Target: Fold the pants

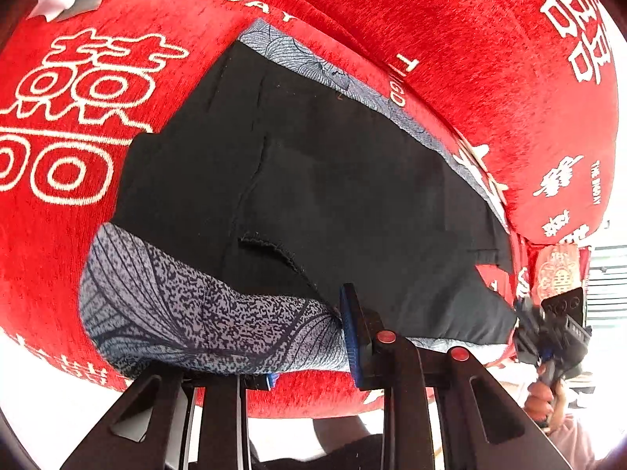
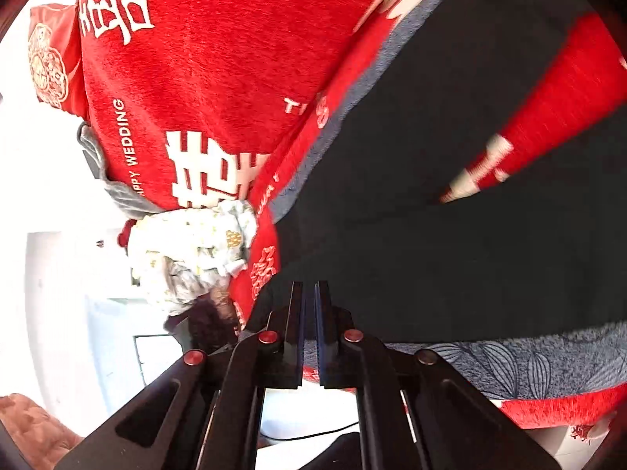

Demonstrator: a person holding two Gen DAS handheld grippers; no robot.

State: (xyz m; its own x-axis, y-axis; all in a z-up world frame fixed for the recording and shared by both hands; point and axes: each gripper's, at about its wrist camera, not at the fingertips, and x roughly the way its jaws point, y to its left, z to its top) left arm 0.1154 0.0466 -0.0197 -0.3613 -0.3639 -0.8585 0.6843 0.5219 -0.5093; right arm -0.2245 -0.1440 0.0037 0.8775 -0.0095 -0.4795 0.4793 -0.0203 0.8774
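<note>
The red bedspread (image 1: 70, 235) carries the black pants (image 1: 333, 180), spread ahead of both tools. Left hand-held gripper (image 1: 313, 348), angled steeply down, clamps their patterned grey edge. Right hand-held gripper (image 2: 309, 333), jaws together, pinches the black cloth; only the left view shows the hand (image 1: 544, 395) gripping it.

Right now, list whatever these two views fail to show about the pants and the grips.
- Left wrist view: the left gripper pinches the pants by their patterned edge; its left finger is hidden under cloth.
- Left wrist view: the right gripper is small and blurred at the frame's edge.
- Right wrist view: pants motion-blurred; fabric between the shut fingers unclear.
</note>
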